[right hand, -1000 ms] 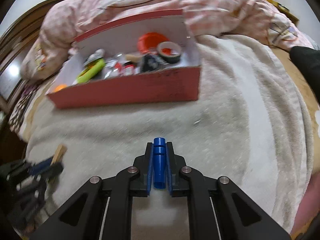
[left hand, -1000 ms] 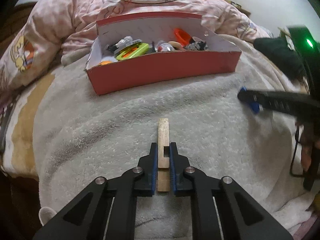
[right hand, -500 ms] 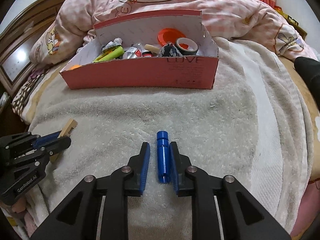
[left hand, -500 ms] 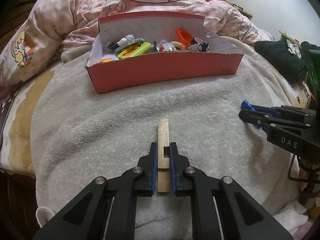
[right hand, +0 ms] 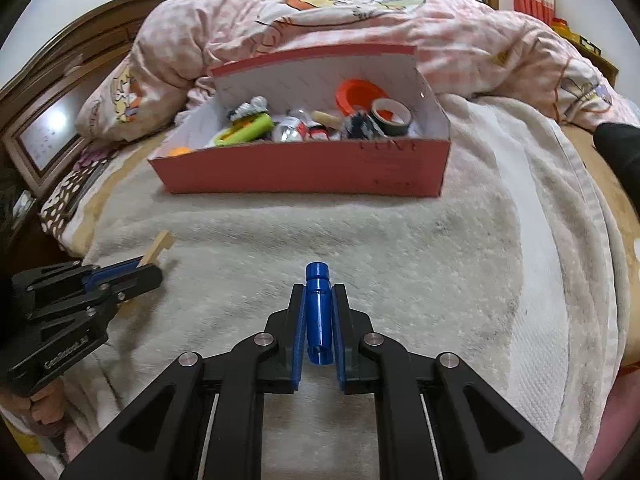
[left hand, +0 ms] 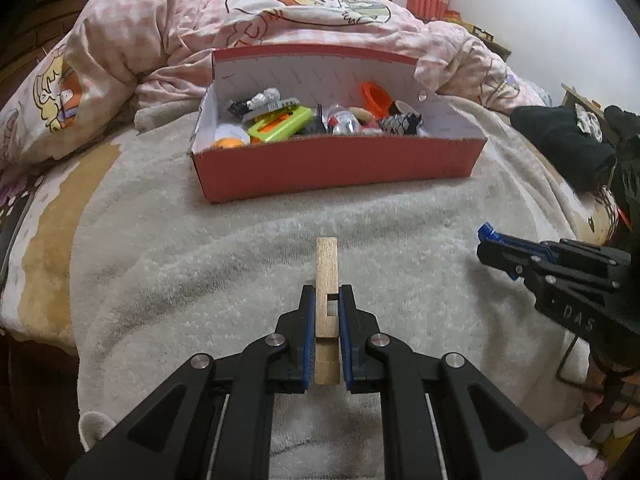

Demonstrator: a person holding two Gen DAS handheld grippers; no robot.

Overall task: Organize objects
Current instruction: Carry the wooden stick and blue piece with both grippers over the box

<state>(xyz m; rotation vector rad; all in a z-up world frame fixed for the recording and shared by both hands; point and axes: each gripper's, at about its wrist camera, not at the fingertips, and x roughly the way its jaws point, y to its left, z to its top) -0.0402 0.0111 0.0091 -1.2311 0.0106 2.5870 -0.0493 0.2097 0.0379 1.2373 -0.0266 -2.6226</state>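
Note:
My left gripper point(left hand: 326, 294) is shut on a notched wooden block point(left hand: 327, 276), which sticks out ahead of the fingers over the grey blanket. My right gripper point(right hand: 318, 294) is shut on a blue plastic cylinder point(right hand: 318, 312). In the left wrist view the right gripper point(left hand: 496, 246) stands at the right with the blue cylinder tip showing. In the right wrist view the left gripper point(right hand: 136, 272) stands at the left with the wooden block point(right hand: 158, 246) in it. A red cardboard box point(left hand: 340, 164), also in the right wrist view point(right hand: 304, 168), lies ahead, holding several small items.
A grey fleece blanket point(left hand: 200, 272) covers the bed. A pink quilt point(left hand: 160, 40) is piled behind the box. Black clothing point(left hand: 560, 140) lies at the right. A wooden headboard point(right hand: 60, 92) is at the left.
My right gripper has closed on the blue cylinder, which lay loose between open jaws half a second ago, and lifted toward the box. My left gripper still holds the wooden block.

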